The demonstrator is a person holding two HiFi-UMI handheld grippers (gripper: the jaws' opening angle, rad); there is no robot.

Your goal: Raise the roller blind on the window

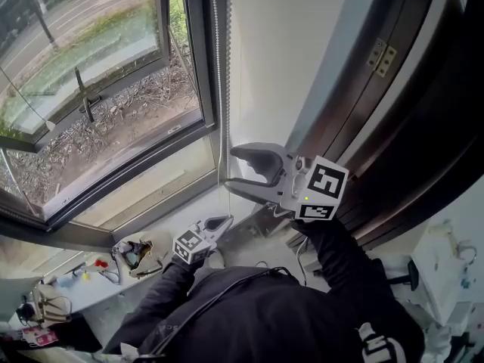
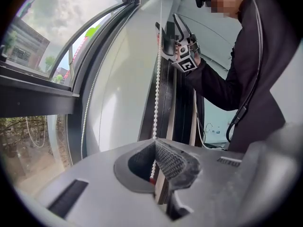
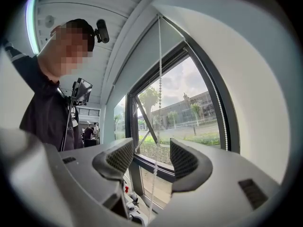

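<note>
A white bead chain (image 1: pixel 219 66) hangs down the white wall beside the window. My left gripper (image 1: pixel 224 220) is low near the sill, shut on the chain (image 2: pixel 156 89), which runs up out of its closed pads (image 2: pixel 168 162). My right gripper (image 1: pixel 232 169) is higher up and open. In the right gripper view the chain (image 3: pixel 159 79) passes through the gap of the right gripper (image 3: pixel 152 160) without touching either pad. A second strand (image 3: pixel 215 98) hangs by the frame. The left gripper view shows the right gripper (image 2: pixel 166 32) up at the chain. The blind itself is out of view.
The dark window frame (image 1: pixel 193 66) is to the left of the chain, the pale sill (image 1: pixel 151 191) below it. Small clutter (image 1: pixel 132 254) lies on a ledge at lower left. A dark wooden panel (image 1: pixel 408 112) with a hinge stands close on the right.
</note>
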